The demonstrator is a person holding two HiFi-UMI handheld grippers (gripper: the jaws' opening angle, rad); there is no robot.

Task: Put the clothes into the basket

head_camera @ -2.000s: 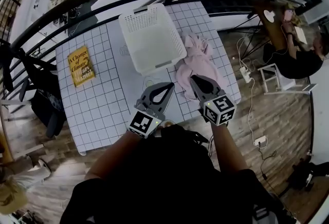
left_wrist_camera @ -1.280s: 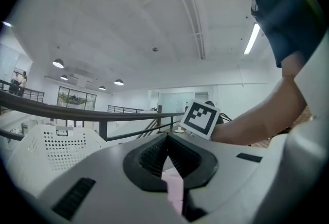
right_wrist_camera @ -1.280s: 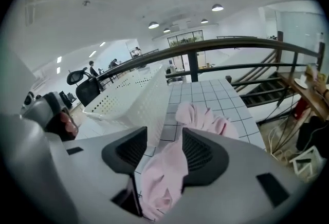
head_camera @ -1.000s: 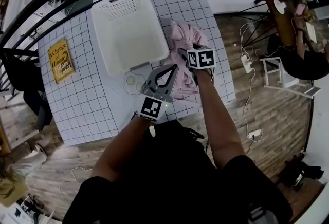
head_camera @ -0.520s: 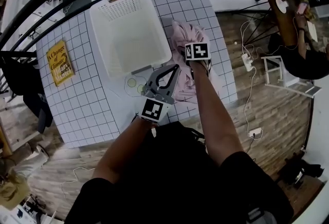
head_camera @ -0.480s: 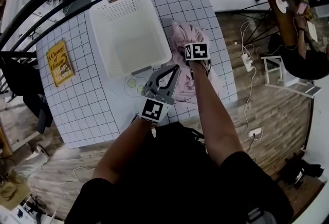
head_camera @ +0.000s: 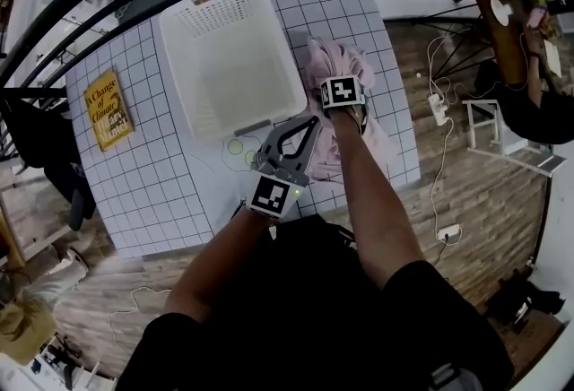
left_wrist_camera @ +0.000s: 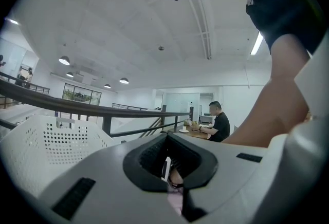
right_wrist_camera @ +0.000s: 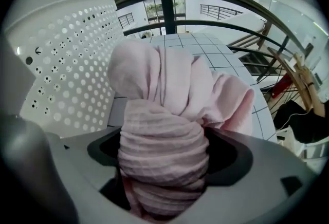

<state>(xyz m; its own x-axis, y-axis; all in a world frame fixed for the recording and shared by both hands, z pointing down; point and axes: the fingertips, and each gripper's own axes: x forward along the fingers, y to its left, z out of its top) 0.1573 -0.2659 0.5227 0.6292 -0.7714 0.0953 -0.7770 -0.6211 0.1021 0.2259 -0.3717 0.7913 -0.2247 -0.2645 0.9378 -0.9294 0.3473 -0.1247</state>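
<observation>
your right gripper (right_wrist_camera: 164, 155) has come down since two seconds ago: then it hung over the near edge of the table, now it points steeply down into the pink cloth (head_camera: 348, 66). its jaws have just been opening and they stand wide now. a thick ribbed fold of the cloth rises between them. a dark gap shows on each side of the fold, so the pads do not press on it. the rest of the cloth lies heaped in front of this gripper and trails back under your right forearm (head_camera: 359, 192). all of it is on the white gridded table (head_camera: 152, 174), outside the basket. the white basket (head_camera: 229, 57) stands just to the left of the right gripper, and its holed wall is close beside the cloth. your left gripper (head_camera: 310, 122) has kept its place. you hold it level, with the jaws together and nothing between them. its tips are just beside the right gripper, and the near corner of the basket is ahead and to the left of them. well to the left of the left gripper, a yellow book (head_camera: 106, 108) lies flat on the table.
</observation>
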